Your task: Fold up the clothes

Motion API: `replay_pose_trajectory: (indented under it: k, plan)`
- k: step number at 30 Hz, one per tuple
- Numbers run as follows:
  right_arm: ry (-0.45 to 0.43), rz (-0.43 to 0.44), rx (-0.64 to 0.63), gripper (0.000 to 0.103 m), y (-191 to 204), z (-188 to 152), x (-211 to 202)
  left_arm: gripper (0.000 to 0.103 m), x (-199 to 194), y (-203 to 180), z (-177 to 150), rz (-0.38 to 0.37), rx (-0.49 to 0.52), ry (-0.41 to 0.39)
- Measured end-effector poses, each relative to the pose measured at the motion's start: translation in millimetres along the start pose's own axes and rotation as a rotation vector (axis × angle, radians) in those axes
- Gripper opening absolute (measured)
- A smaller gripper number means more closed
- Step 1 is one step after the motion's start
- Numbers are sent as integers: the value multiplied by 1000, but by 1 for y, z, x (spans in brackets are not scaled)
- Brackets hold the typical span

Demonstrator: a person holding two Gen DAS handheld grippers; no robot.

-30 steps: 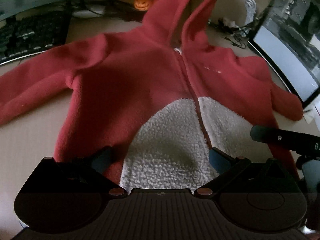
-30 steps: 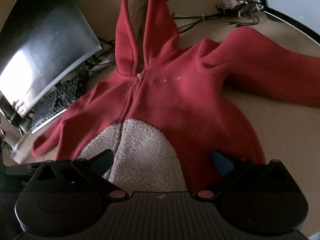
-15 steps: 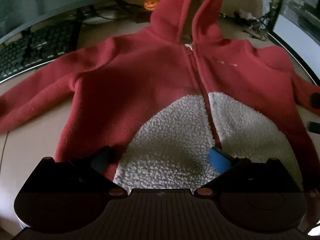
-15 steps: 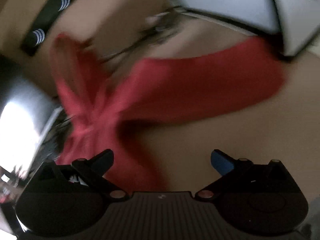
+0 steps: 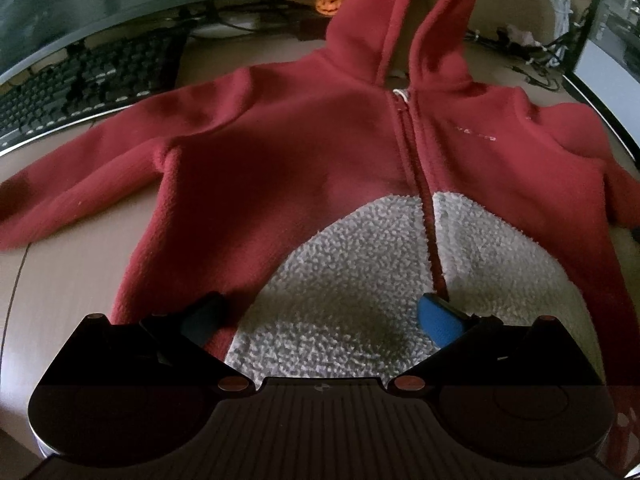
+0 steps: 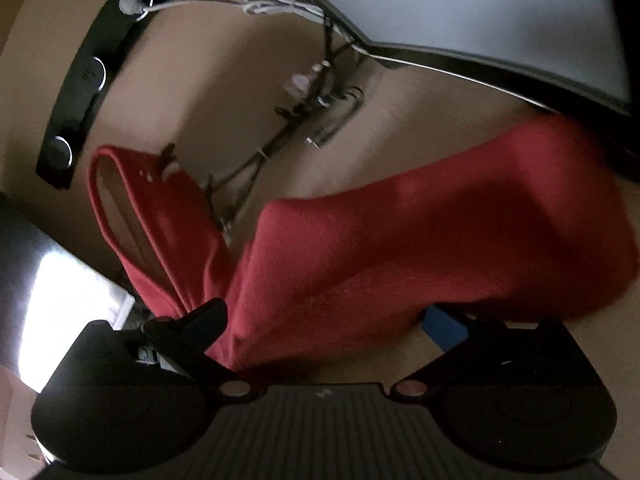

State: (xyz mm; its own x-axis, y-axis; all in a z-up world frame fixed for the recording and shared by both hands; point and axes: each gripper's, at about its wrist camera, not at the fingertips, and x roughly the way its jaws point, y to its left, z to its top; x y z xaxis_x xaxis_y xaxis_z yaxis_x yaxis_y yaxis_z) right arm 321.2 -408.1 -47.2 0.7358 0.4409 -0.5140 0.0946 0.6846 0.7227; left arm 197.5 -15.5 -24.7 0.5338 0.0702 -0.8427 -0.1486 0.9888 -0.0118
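Note:
A small red hooded fleece jacket point(image 5: 280, 160) with a white fleece belly panel point(image 5: 360, 280) lies flat on the desk, front up, zipped, sleeves spread. My left gripper point(image 5: 320, 316) is open above its bottom hem, the fingers apart over the white panel. In the right wrist view my right gripper point(image 6: 332, 320) is open close over the jacket's right sleeve point(image 6: 420, 240), which lies between and ahead of the fingers. The hood point(image 6: 140, 220) shows to the left.
A keyboard point(image 5: 80, 88) and a monitor point(image 5: 100, 12) stand at the back left. Another monitor point(image 6: 500, 20) lies beyond the right sleeve. Cables point(image 6: 300, 112) and a black speaker bar point(image 6: 88, 80) lie behind the hood. A small orange pumpkin point(image 5: 330, 2) sits at the back.
My right gripper has swung from the jacket's hem over to the right sleeve and now hovers low on it. My left gripper has shifted slightly right along the hem.

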Motion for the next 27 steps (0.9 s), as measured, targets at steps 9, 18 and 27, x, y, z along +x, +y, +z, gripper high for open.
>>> replay_pose_trajectory:
  k: [9,18,27]
  plan:
    - [-132,10,34,72,-6,10,20,103,-5,8,-6,-8,4,2]
    - [-115,-229,-1,51,-2,3,-16,103,-9,19,-11,-67,42,0]
    - [148,-37,183,68,1,-17,-5,103,-9,21,-13,-82,41,-17]
